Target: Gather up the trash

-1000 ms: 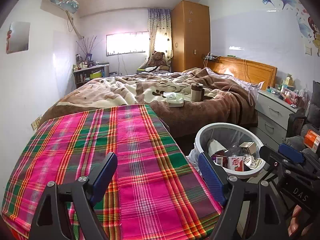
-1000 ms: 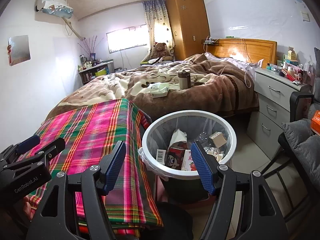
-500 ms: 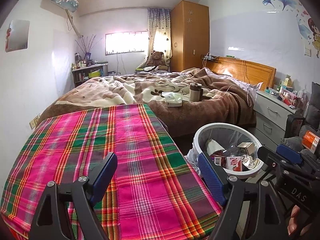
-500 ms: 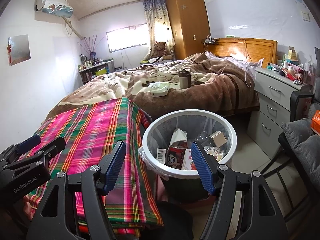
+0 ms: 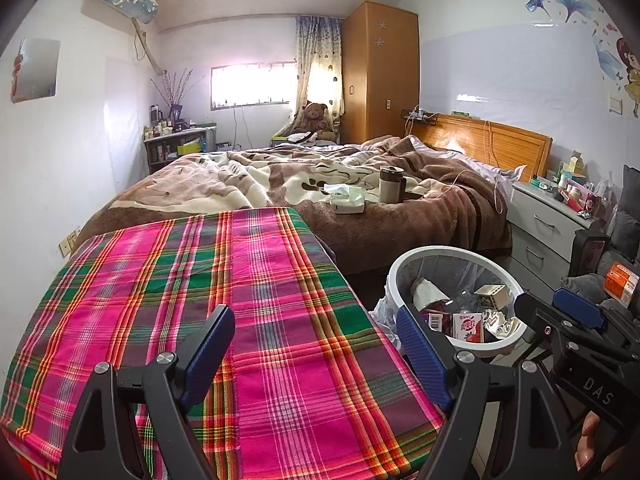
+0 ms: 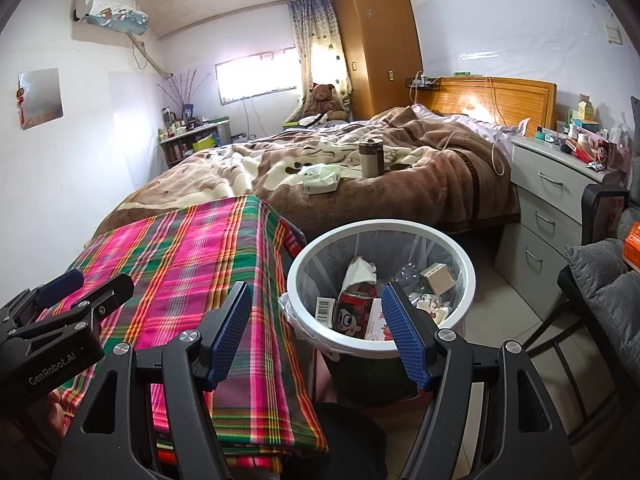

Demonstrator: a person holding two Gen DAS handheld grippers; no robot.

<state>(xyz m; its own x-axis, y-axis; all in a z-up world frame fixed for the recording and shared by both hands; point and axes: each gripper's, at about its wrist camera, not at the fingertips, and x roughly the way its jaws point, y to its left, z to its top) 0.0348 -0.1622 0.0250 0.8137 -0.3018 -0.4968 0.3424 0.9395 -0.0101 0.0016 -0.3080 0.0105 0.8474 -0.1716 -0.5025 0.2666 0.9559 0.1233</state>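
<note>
A white-rimmed trash bin (image 6: 380, 225) with a clear liner stands on the floor beside the table. It holds a red can (image 6: 356, 312), a small cardboard box (image 6: 438, 276), crumpled paper (image 6: 362, 270) and cartons. My right gripper (image 6: 318, 332) hovers open and empty, between the bin's near rim and the table edge. Over the pink and green plaid tablecloth (image 5: 260, 300), my left gripper (image 5: 316, 344) is open with nothing between its fingers. In the left wrist view the bin (image 5: 452, 249) sits to the right, with the right gripper (image 5: 540, 300) beside it. The left gripper (image 6: 100, 282) shows at the left edge of the right wrist view.
Beyond the table, a bed (image 6: 400, 184) under brown blankets carries a tumbler (image 6: 370, 158) and a tissue pack (image 6: 320, 180). A grey nightstand (image 6: 548, 200) with clutter and a chair with a grey cushion (image 6: 608, 280) stand right of the bin. A wardrobe (image 5: 380, 76) is at the back.
</note>
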